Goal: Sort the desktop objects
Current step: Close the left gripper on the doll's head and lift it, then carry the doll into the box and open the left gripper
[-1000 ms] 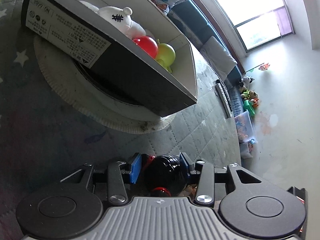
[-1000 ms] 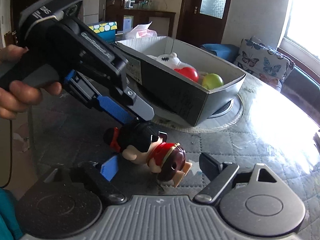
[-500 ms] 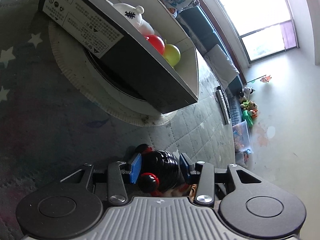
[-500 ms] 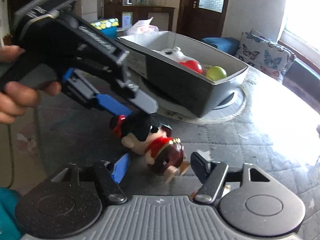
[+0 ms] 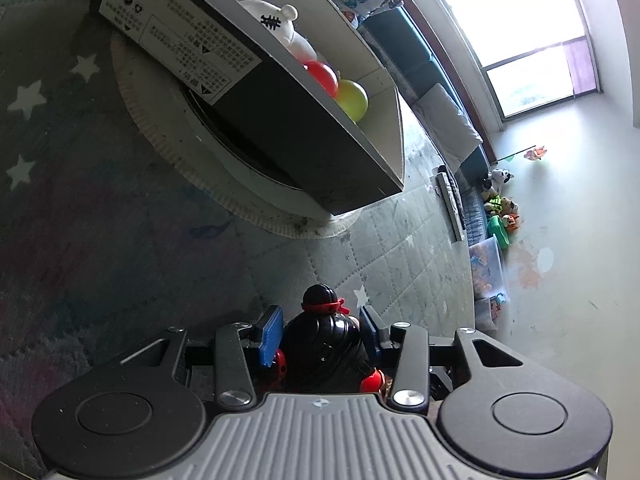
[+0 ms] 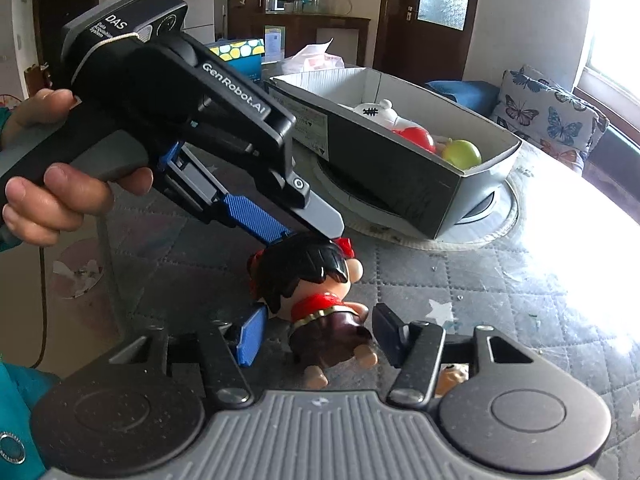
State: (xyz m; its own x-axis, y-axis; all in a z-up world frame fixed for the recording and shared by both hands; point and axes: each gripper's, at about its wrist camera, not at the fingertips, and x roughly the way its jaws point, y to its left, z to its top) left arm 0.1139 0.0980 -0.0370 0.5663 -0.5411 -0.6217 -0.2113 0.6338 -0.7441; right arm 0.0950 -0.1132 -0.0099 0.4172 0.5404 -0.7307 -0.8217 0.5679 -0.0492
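A toy figurine (image 6: 316, 280) with black hair, red bows and a red-brown dress is held by its head in my left gripper (image 5: 320, 330), which is shut on it; it shows in the left wrist view (image 5: 324, 340) as black hair with a top bun. The left gripper's body (image 6: 192, 120) reaches in from the left in the right wrist view. My right gripper (image 6: 318, 334) is open, its fingers either side of the figurine's body without touching. A grey cardboard box (image 6: 400, 168) stands behind, holding a white plush (image 6: 380, 114), a red ball (image 6: 416, 138) and a yellow-green ball (image 6: 462, 152).
The box (image 5: 280, 120) rests on a round white turntable (image 5: 168, 128) on a quilted grey tablecloth (image 6: 500, 300). A tissue box (image 6: 240, 54) and a plastic bag (image 6: 316, 60) stand at the table's far side. A remote (image 5: 450, 204) lies near the table's edge.
The left gripper has lifted and turned the figurine more upright, its head now higher. The right gripper has moved closer, its open fingers now flanking the figurine's body.
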